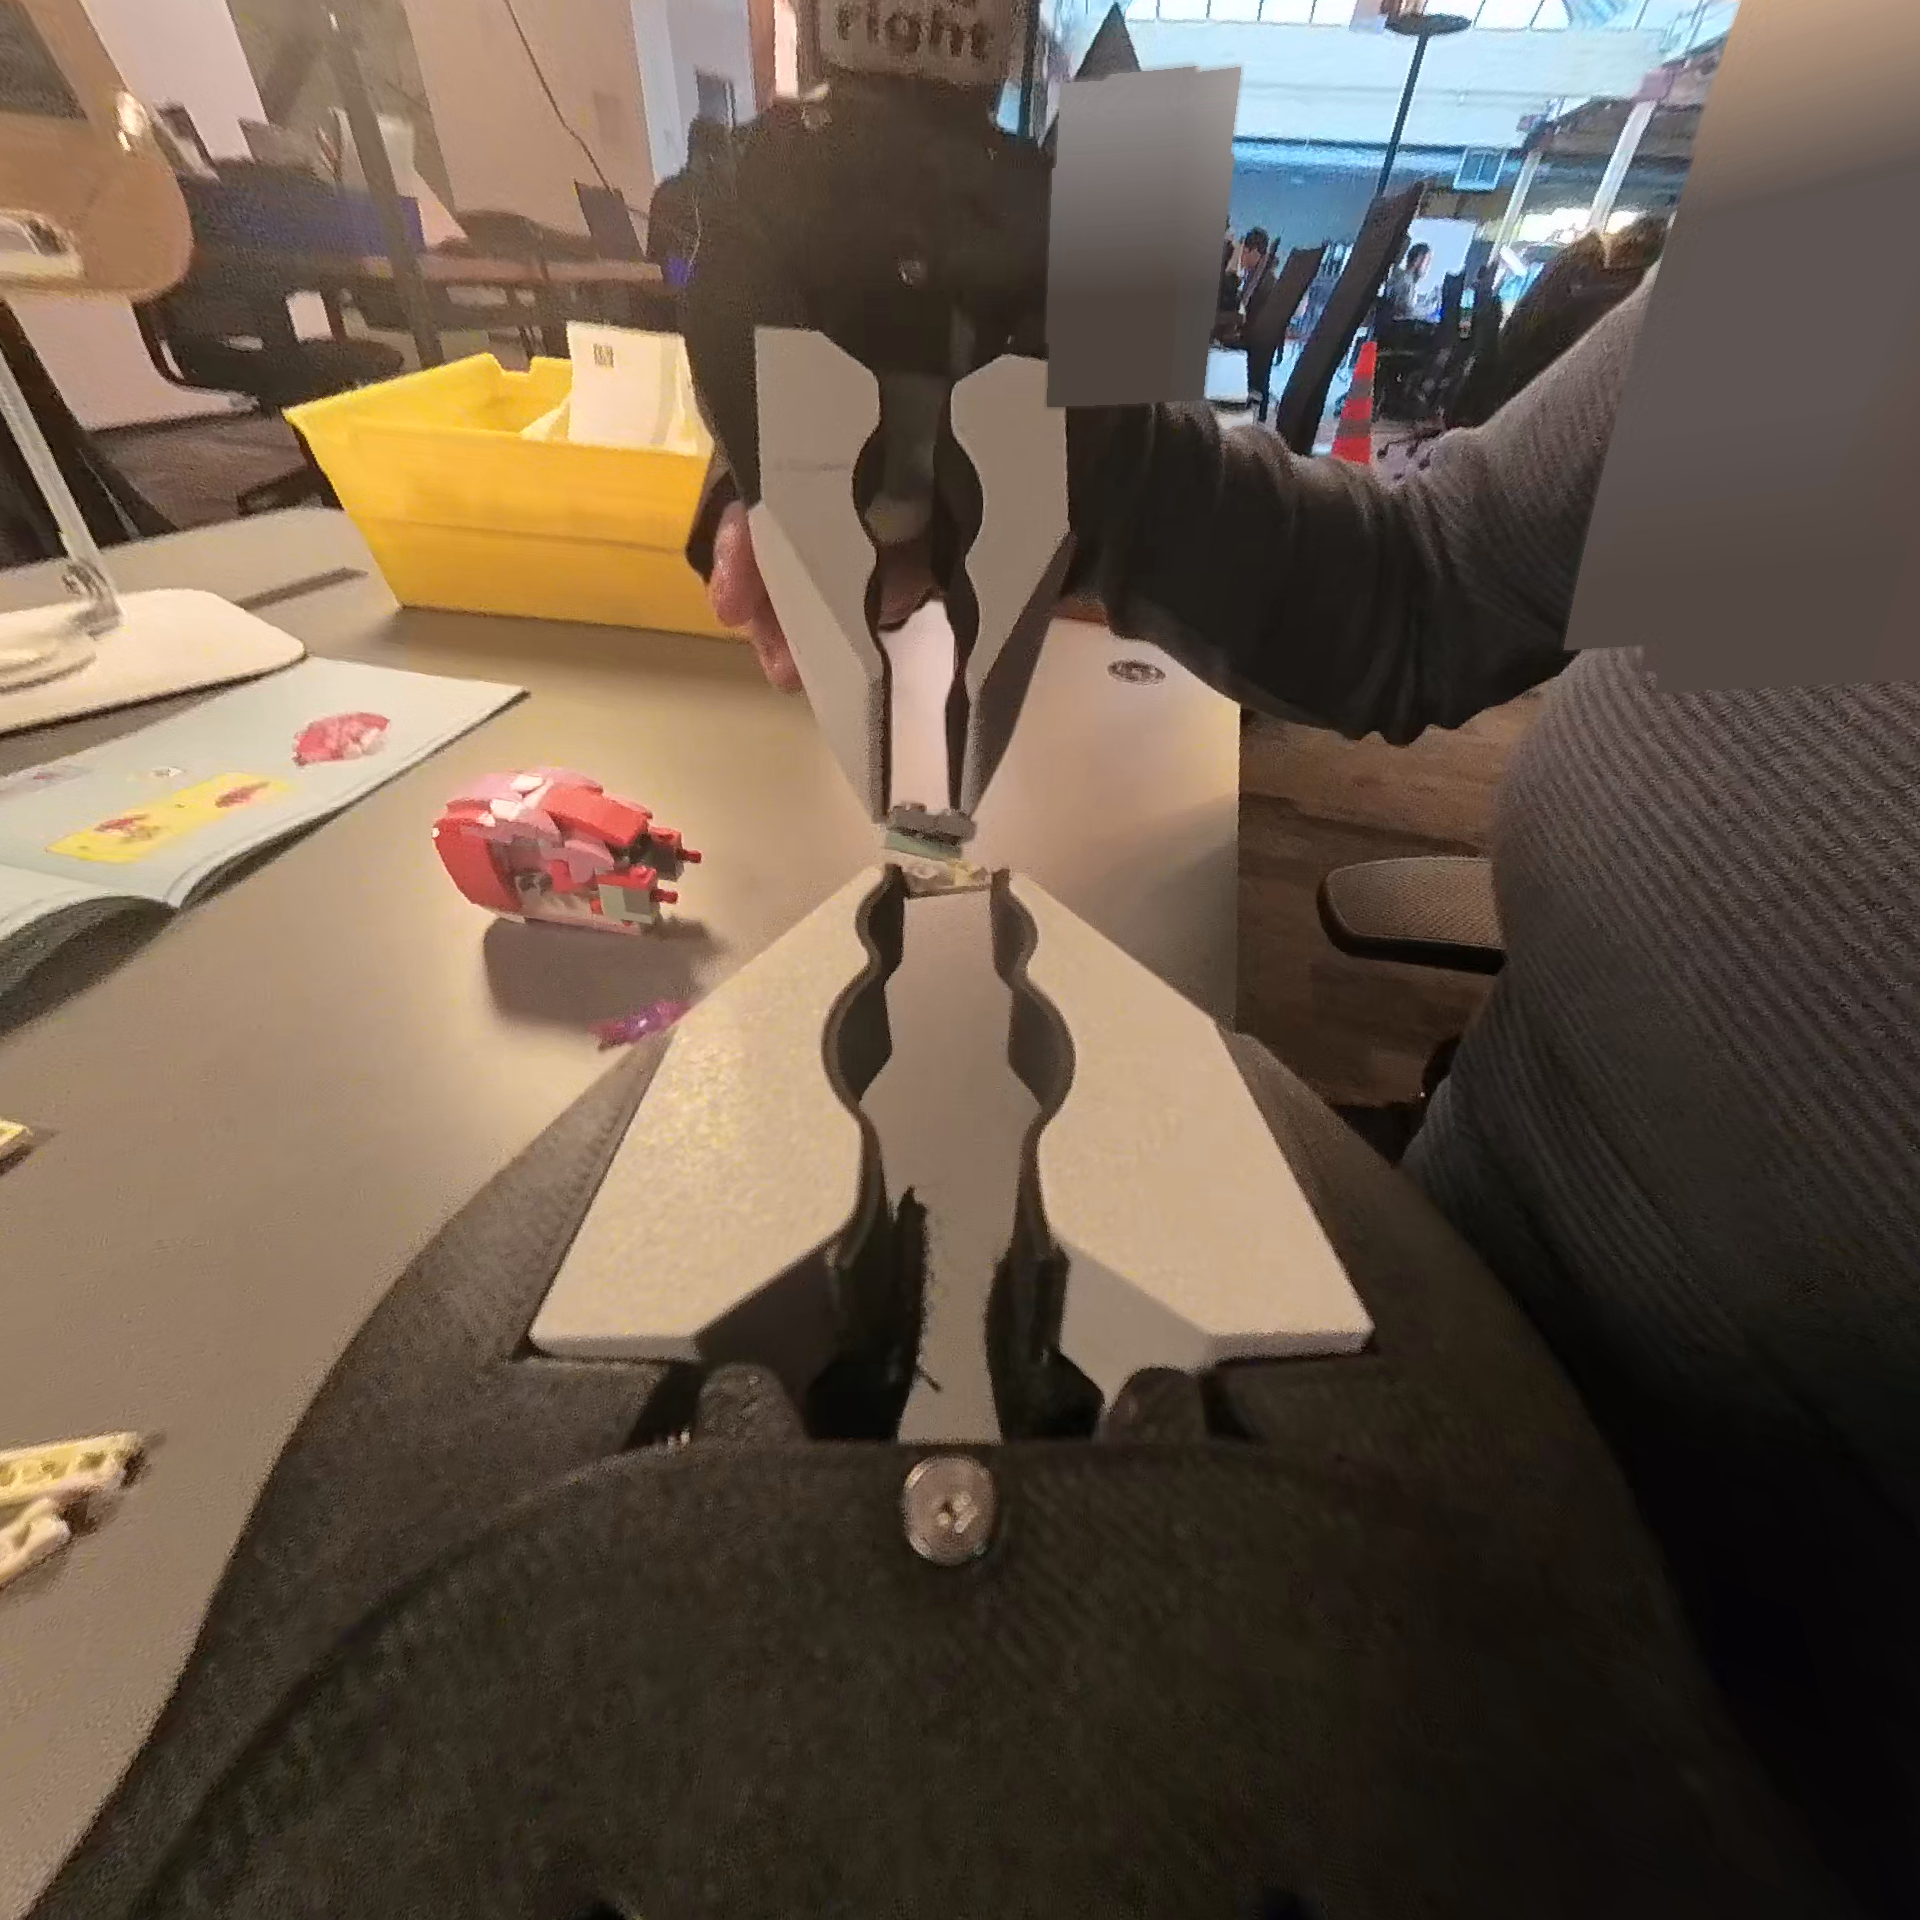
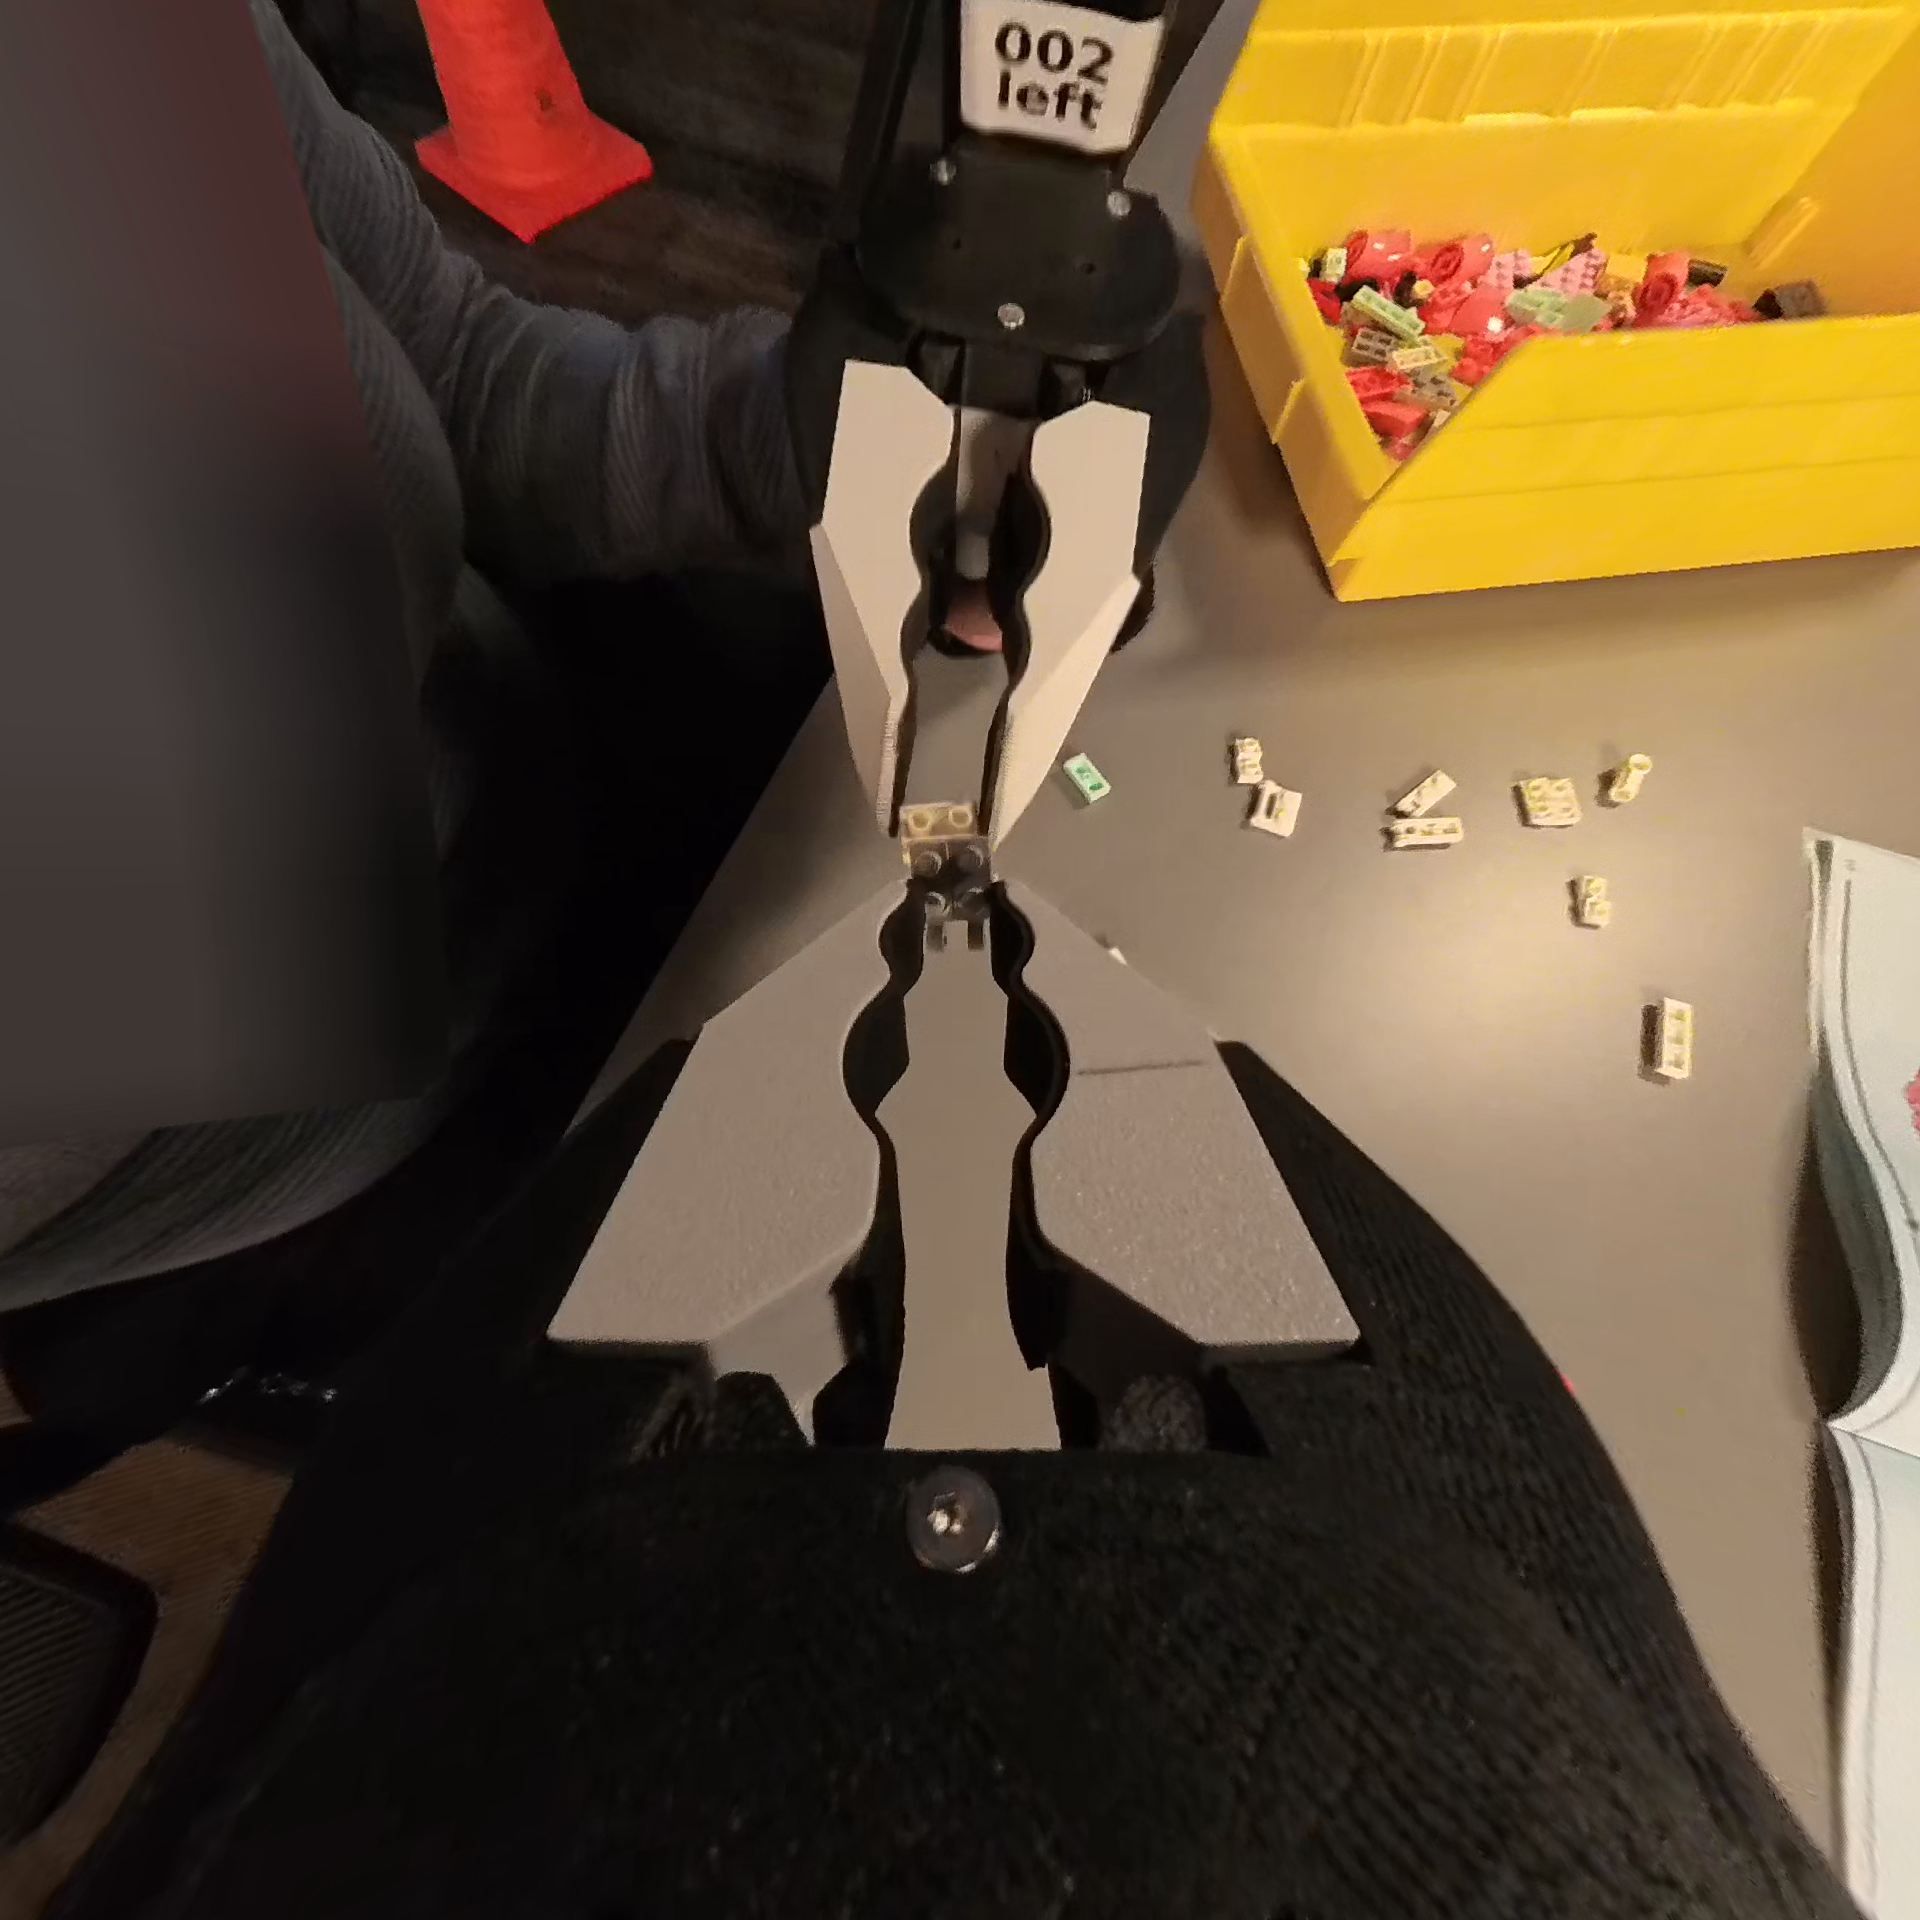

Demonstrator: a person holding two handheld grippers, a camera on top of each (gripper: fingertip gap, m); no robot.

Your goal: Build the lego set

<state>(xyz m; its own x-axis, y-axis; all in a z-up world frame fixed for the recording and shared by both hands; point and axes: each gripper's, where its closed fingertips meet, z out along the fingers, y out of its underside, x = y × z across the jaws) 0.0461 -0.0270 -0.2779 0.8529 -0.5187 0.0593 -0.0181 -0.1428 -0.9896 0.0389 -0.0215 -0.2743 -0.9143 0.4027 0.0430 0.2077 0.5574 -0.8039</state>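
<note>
My left gripper (image 1: pixel 943 881) is shut on a small cream-white brick piece (image 1: pixel 940 878). My right gripper (image 2: pixel 956 902) is shut on a small dark grey studded plate (image 2: pixel 948 862) with a pale green layer under it. The two grippers meet tip to tip above the table's near edge, and the grey plate (image 1: pixel 932 826) touches the cream piece (image 2: pixel 940 821). The right gripper (image 1: pixel 932 816) comes down from above in the left wrist view. The left gripper (image 2: pixel 940 821) comes down from above in the right wrist view.
A red and pink brick model (image 1: pixel 551 847) and a purple piece (image 1: pixel 639 1021) lie on the grey table. A yellow bin (image 2: pixel 1558 499) holds loose bricks. Several small white pieces (image 2: pixel 1434 810), a green tile (image 2: pixel 1088 779) and an open booklet (image 1: pixel 208 790) lie nearby. The tips of both grippers are at nearly the same place.
</note>
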